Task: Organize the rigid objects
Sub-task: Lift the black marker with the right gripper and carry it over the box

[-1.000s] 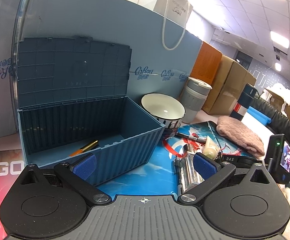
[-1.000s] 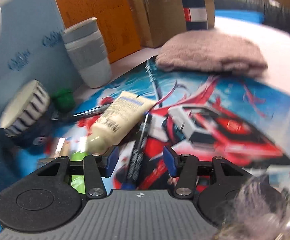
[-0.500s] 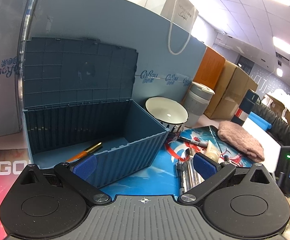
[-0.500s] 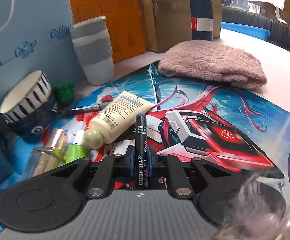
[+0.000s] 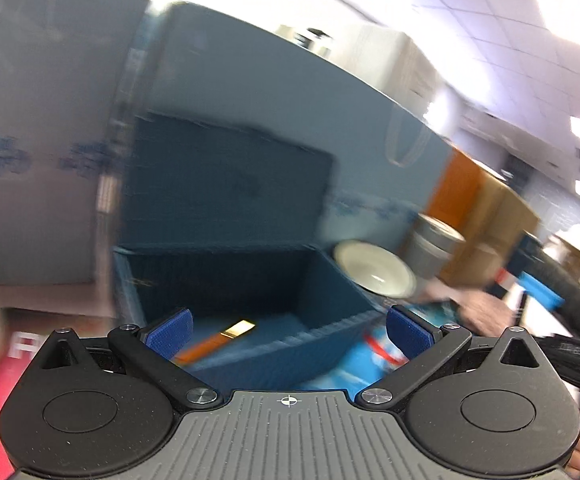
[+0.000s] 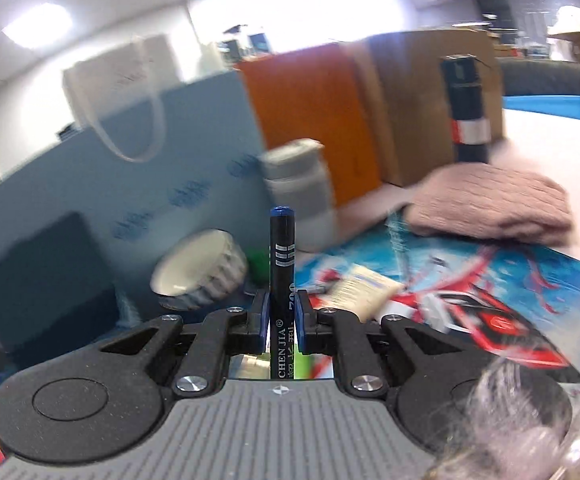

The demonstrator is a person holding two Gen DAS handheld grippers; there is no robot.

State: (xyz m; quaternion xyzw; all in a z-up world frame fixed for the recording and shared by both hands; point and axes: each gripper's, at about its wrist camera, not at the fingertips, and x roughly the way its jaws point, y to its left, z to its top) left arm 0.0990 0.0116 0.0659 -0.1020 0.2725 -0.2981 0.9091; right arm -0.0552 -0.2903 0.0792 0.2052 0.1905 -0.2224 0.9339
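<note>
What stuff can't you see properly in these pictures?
- Left wrist view: the orange pen in the blue box is smeared by motion blur.
- Right wrist view: the marker hides its lower end behind the right gripper.
- Bag lettering: too blurred to read.

I see a pink knitted cloth (image 6: pixel 489 206) on the worktop (image 6: pixel 561 148), dark flask (image 6: pixel 467 108) behind it, cardboard boxes (image 6: pixel 417 92), blue paper bags (image 5: pixel 282 128), printed mat (image 6: pixel 469 280).
</note>
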